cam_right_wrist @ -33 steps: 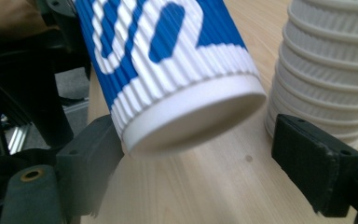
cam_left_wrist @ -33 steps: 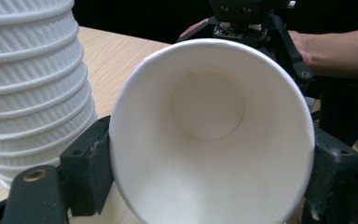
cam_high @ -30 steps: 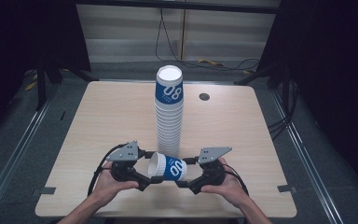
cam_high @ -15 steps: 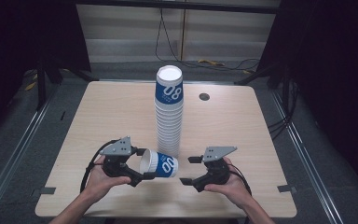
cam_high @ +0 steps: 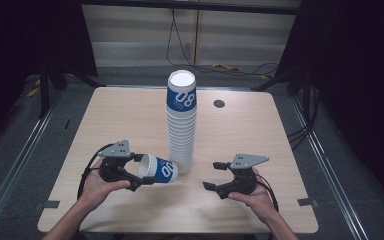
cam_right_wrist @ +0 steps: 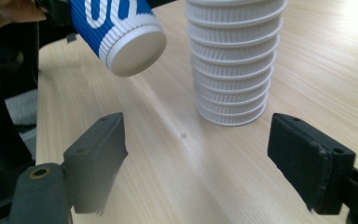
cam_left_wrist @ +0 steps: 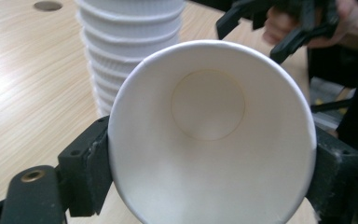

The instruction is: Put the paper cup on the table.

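Note:
A tall stack of white ribbed paper cups (cam_high: pixel 182 125), the top one blue with white numerals, stands at the middle of the wooden table (cam_high: pixel 260 135). My left gripper (cam_high: pixel 139 173) is shut on the rim end of a single blue-and-white cup (cam_high: pixel 159 169), which lies on its side, base pointing at the stack's foot. In the left gripper view the pads press both sides of the cup's open mouth (cam_left_wrist: pixel 212 135). My right gripper (cam_high: pixel 211 175) is to the right of the stack, open and empty; its jaws have just been closing with nothing between them (cam_right_wrist: pixel 203 158).
A small dark round grommet (cam_high: pixel 219 103) sits in the table behind the stack. Cables lie on the floor beyond the far edge. The held cup's base (cam_right_wrist: pixel 133 49) hangs to the upper left of the right gripper's jaws.
A second ago both grippers met at the cup in front of the stack. The right gripper has let go and drawn off to the right; the left has carried the cup leftward.

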`<state>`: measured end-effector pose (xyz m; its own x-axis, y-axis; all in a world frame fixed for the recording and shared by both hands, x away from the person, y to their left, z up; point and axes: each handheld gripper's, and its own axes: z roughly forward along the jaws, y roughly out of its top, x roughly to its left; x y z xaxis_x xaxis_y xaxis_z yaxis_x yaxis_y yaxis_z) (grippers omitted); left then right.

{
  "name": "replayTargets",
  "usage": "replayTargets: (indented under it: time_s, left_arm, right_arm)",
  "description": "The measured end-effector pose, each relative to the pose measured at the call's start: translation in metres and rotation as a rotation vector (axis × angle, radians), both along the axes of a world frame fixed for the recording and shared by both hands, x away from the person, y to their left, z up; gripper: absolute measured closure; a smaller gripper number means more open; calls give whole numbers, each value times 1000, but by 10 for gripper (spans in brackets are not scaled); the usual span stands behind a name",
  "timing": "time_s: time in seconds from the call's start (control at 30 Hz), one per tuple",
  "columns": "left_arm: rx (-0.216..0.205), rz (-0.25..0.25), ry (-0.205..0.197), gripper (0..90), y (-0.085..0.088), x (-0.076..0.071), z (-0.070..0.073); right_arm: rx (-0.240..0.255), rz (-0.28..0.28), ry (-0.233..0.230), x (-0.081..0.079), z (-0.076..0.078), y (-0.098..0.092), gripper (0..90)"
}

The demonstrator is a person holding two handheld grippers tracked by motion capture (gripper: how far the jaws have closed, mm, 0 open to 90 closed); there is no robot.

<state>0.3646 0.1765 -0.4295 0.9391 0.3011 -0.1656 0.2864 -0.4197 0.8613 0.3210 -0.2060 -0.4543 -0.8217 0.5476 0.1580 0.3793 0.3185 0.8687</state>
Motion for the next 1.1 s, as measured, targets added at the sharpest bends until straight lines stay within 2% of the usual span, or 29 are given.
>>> replayTargets:
  time_s: [0.03, 0.1, 0.23, 0.3, 0.4, 0.43, 0.53, 0.57, 0.6, 0.67, 0.77, 1.03, 1.1]
  left_arm:
    - [10, 9, 8, 175, 2, 0, 0]
    - [36, 55, -19, 175, 5, -1, 1]
    - [70, 121, -35, 175, 10, 2, 4]
    - [79, 141, -30, 175, 14, 4, 7]
    - [116, 176, -35, 175, 21, 9, 14]
    - [113, 181, -43, 175, 23, 11, 15]
    - [144, 193, -28, 174, 28, 18, 18]
    - [151, 208, -33, 174, 29, 21, 19]
    - [155, 223, -20, 174, 31, 24, 18]
    - [186, 247, -18, 173, 33, 27, 18]
    - [195, 277, 9, 172, 37, 32, 16]
    - [320, 298, 18, 169, 42, 46, 20]
    - [332, 302, 20, 169, 43, 50, 21]
  right_arm:
    - [-3, -7, 2, 0, -1, -1, 199]
    - [0, -21, 1, -1, -2, -2, 200]
    - [-10, -31, -7, -1, -2, -3, 219]
    - [-16, -34, -10, 0, -2, -3, 211]
    - [-13, -46, -7, 2, -3, -4, 209]
    - [-13, -47, -5, 2, -4, -4, 207]
    - [-15, -47, -2, 3, -4, -5, 200]
    - [-19, -43, 4, 3, -4, -4, 199]
    - [-20, -41, 5, 3, -4, -4, 191]
    - [-27, -44, 4, 3, -4, -4, 183]
    - [-34, -49, 6, 1, -4, -3, 181]
    - [-39, -59, 4, -2, -4, -5, 178]
    - [-38, -59, 9, 0, -5, -5, 175]
